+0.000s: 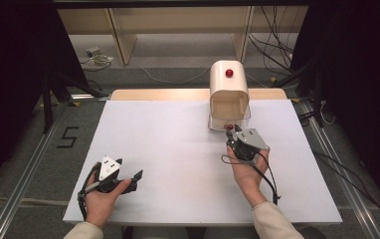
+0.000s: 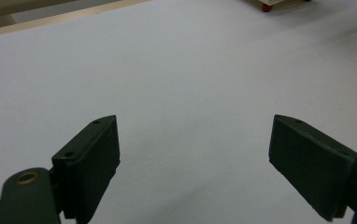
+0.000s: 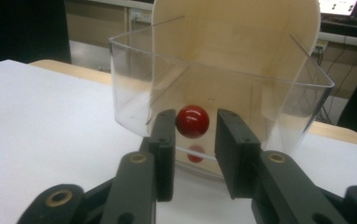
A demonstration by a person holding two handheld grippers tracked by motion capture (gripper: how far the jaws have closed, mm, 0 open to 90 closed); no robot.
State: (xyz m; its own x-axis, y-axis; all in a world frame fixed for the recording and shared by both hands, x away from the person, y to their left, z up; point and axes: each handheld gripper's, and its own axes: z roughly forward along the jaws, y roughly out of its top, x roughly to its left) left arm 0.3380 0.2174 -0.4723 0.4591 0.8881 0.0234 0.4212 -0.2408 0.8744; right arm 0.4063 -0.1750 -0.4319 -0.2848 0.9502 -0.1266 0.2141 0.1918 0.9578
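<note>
A rounded wooden box (image 1: 229, 89) stands at the table's far side, with a red knob (image 1: 229, 73) on its top. A clear plastic drawer (image 3: 134, 88) sticks out of its front, toward me, and carries a small red ball knob (image 3: 192, 121) on its near wall. My right gripper (image 3: 194, 122) has this knob between its jaws; a slim gap shows on the knob's right side, so the pads do not press it. In the high view the right gripper (image 1: 232, 133) sits just in front of the drawer. My left gripper (image 1: 128, 180) rests open at the table's near left, nothing between its fingers (image 2: 92, 149).
The white table top (image 1: 168, 144) stretches bare between the two hands. Shelving legs and loose cables (image 1: 98, 57) lie on the floor behind the table. Dark stands flank the table on both sides.
</note>
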